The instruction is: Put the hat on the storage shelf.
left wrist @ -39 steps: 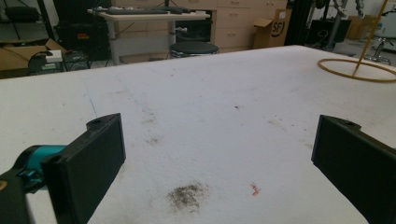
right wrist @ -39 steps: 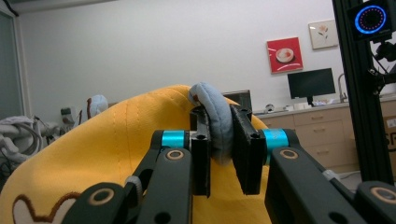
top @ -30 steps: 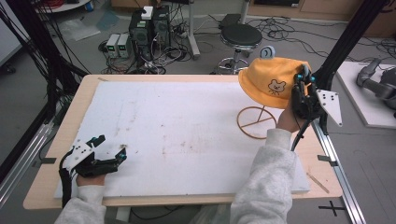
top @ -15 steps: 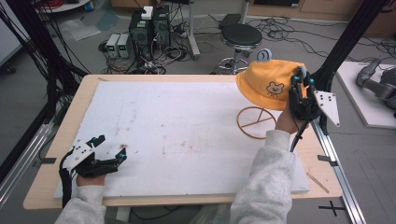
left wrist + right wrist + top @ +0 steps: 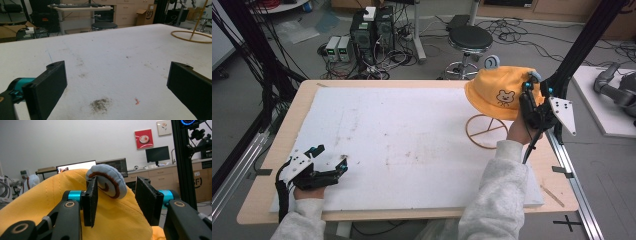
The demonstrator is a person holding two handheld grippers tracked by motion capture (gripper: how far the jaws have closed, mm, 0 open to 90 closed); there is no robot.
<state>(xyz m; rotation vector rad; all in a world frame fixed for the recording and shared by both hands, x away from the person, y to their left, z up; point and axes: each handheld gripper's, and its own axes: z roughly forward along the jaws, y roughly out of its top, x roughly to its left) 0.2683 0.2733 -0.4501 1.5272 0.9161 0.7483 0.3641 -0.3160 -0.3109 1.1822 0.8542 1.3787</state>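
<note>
Two grippers released: left gripper point(image 5: 343, 165) over stained white table point(image 5: 412, 140); right gripper point(image 5: 116, 197) just opening around hat point(image 5: 499, 92) ear.

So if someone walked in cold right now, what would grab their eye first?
The yellow hat with its bear face, perched on a wire stand at the table's far right. The right gripper is at its blue ear, jaws just opened with the ear between them. Near left, the left gripper rests open on the white board.
</note>
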